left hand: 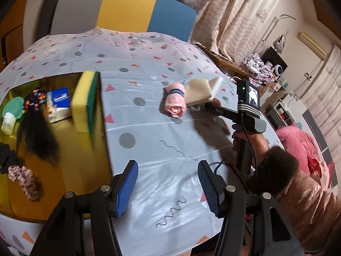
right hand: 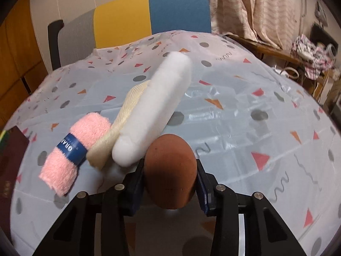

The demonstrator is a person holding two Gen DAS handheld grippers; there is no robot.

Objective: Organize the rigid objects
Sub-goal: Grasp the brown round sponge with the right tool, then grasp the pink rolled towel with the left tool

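- Where the yellow tray (left hand: pixel 64 153) sits at the left of the desk (left hand: pixel 162 132), we note items already sorted: a green-backed yellow sponge (left hand: pixel 84 102) standing on edge at the tray's right wall, a blue tissue pack (left hand: pixel 58 104), a dark hairpiece (left hand: pixel 36 132), a pink scrunchie (left hand: pixel 24 181).
- Left gripper (left hand: pixel 168 188): fingers spread wide, nothing between them, hovering over the bare cloth.
- Mid-desk, a pink rolled towel (right hand: pixel 74 147) with a blue band; leaning against it a cream pad (right hand: pixel 119 125) and a white foam block (right hand: pixel 155 111). All look light and soft, yielding to a squeeze.
- Right gripper (right hand: pixel 170 183): fingers clenched on the brown egg-shaped sponge (right hand: pixel 170 170), held at its widest girth, near the desk's right side, just beside the white block.
- We judge the sponge light, matte, springy and unlikely to slip; a mid-body hold suits it, with gentle pressure to avoid deforming it.
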